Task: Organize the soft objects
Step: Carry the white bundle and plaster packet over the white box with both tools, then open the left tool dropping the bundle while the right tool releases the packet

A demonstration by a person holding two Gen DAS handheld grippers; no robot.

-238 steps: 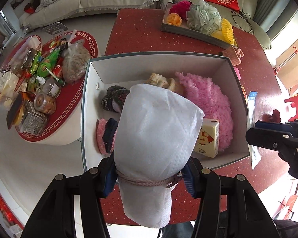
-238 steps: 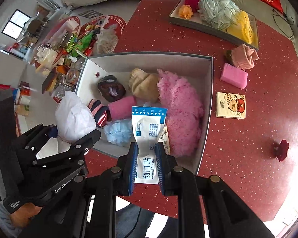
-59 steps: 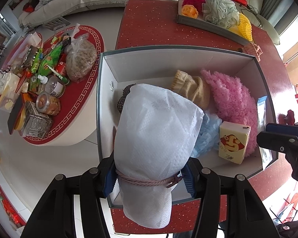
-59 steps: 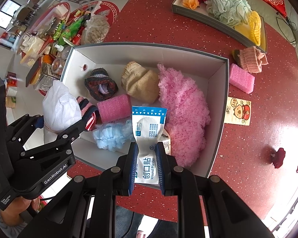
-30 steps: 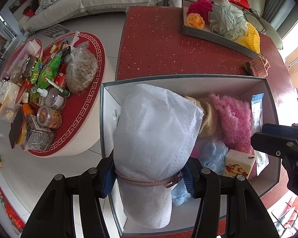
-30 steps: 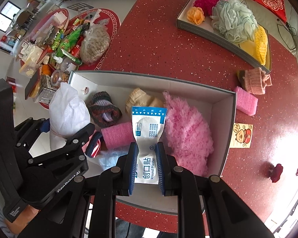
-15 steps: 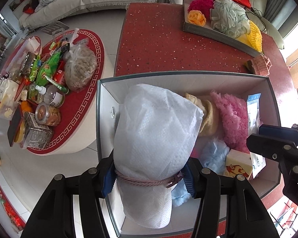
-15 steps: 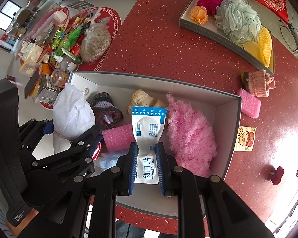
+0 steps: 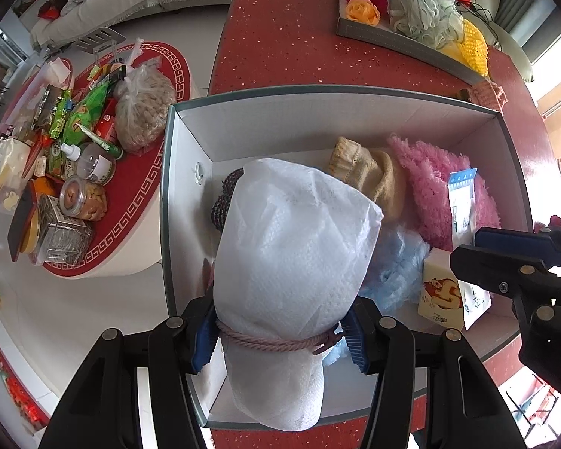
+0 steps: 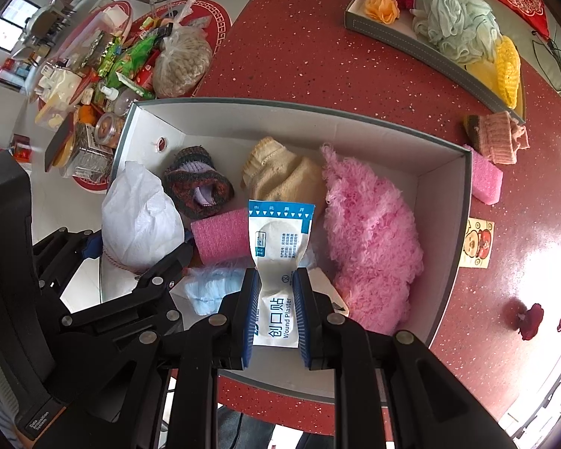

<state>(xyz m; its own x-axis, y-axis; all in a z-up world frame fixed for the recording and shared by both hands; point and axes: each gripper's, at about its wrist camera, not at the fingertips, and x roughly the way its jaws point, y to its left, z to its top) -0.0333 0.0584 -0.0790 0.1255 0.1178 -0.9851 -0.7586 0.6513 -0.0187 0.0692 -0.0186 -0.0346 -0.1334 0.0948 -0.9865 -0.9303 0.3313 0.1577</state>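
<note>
My left gripper (image 9: 278, 331) is shut on a white bundle (image 9: 291, 254) tied with a pink cord, held over the left end of the grey-rimmed white box (image 9: 318, 119). The bundle (image 10: 140, 220) and the left gripper (image 10: 140, 262) also show in the right wrist view. My right gripper (image 10: 276, 310) is shut on a blue-and-white wound plaster packet (image 10: 278, 258) above the box (image 10: 445, 224). Inside lie a pink fluffy item (image 10: 370, 239), a beige knit piece (image 10: 280, 172), a dark knit piece (image 10: 198, 183), a pink foam roll (image 10: 220, 237) and a light blue item (image 10: 209, 288).
A grey tray (image 10: 422, 50) with pompoms, a mesh sponge and yellow pieces stands at the back of the red table (image 10: 299, 48). A pink knit piece (image 10: 499, 136), pink sponge (image 10: 486, 179) and cartoon packet (image 10: 477, 243) lie right of the box. A low table of snacks (image 10: 123, 63) stands left.
Both grippers keep their loads. In both views the box has shifted slightly; the bundle and packet hang over nearly the same spots as a second ago.
</note>
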